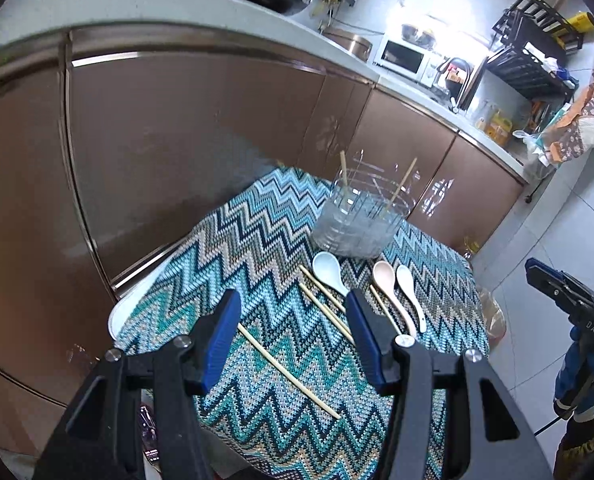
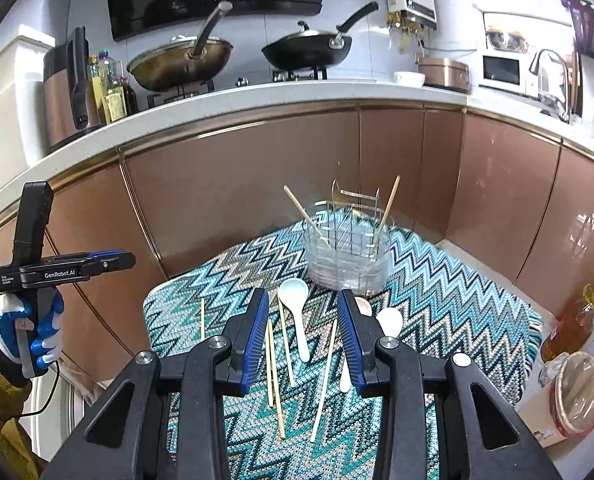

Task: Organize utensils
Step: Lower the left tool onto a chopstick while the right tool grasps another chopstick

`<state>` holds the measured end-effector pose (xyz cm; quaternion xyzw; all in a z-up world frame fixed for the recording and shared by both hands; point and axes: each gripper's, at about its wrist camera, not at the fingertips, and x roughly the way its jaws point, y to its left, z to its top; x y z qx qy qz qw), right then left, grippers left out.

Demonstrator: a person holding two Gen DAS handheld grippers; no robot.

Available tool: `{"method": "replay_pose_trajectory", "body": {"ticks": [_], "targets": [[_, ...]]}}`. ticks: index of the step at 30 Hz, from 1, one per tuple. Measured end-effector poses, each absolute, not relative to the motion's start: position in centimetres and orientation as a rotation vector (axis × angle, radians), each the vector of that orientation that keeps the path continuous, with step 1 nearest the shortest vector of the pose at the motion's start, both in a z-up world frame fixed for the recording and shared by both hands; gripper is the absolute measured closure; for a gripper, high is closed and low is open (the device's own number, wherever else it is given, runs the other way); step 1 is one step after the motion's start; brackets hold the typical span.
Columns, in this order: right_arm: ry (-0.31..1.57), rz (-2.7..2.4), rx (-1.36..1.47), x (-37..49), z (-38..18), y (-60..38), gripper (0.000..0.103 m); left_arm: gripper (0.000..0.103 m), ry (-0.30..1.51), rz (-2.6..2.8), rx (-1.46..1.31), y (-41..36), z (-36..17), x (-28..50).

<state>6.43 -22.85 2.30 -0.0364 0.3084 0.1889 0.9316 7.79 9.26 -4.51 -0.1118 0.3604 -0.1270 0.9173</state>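
Note:
A wire utensil holder (image 2: 347, 254) stands at the far side of a zigzag-patterned mat (image 2: 457, 300) and holds two chopsticks (image 2: 389, 206). It also shows in the left wrist view (image 1: 361, 220). Before it lie a pale blue spoon (image 2: 297, 312), a pink spoon (image 1: 387, 280), a white spoon (image 1: 409, 288) and several loose chopsticks (image 2: 325, 372). My right gripper (image 2: 303, 340) is open and empty, hovering above the chopsticks. My left gripper (image 1: 293, 340) is open and empty above the mat's left part, over a chopstick (image 1: 289, 370).
Brown cabinet fronts (image 2: 257, 184) rise right behind the mat. The counter above holds woks (image 2: 309, 46), a microwave (image 2: 501, 70) and a sink tap. An oil bottle (image 2: 569, 324) and a covered bucket (image 2: 577, 392) stand on the floor at right.

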Motion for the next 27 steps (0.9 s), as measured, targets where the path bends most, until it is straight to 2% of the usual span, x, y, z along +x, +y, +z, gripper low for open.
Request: {"method": "replay_pose_trajectory", "body": {"ticks": [6, 11, 16, 27], "targets": [[0.707, 0.409, -0.075, 8.9, 0.1, -22.3, 0.073, 0.051, 0.815, -0.295, -0.249, 8.2, -6.9, 10.3], [0.788, 0.445, -0.078, 11.4, -2.4, -21.5, 0.082, 0.052, 0.905, -0.328, -0.297, 6.9, -9.2, 13.1], [0.872, 0.497, -0.093, 13.6, -5.2, -20.4, 0.086, 0.061, 1.019, -0.342, -0.337, 5.3, -12.2, 16.5], [1.005, 0.549, -0.115, 16.7, -10.5, -19.9, 0.086, 0.075, 1.234, -0.292, -0.439, 2.2, -17.5, 23.2]]}}
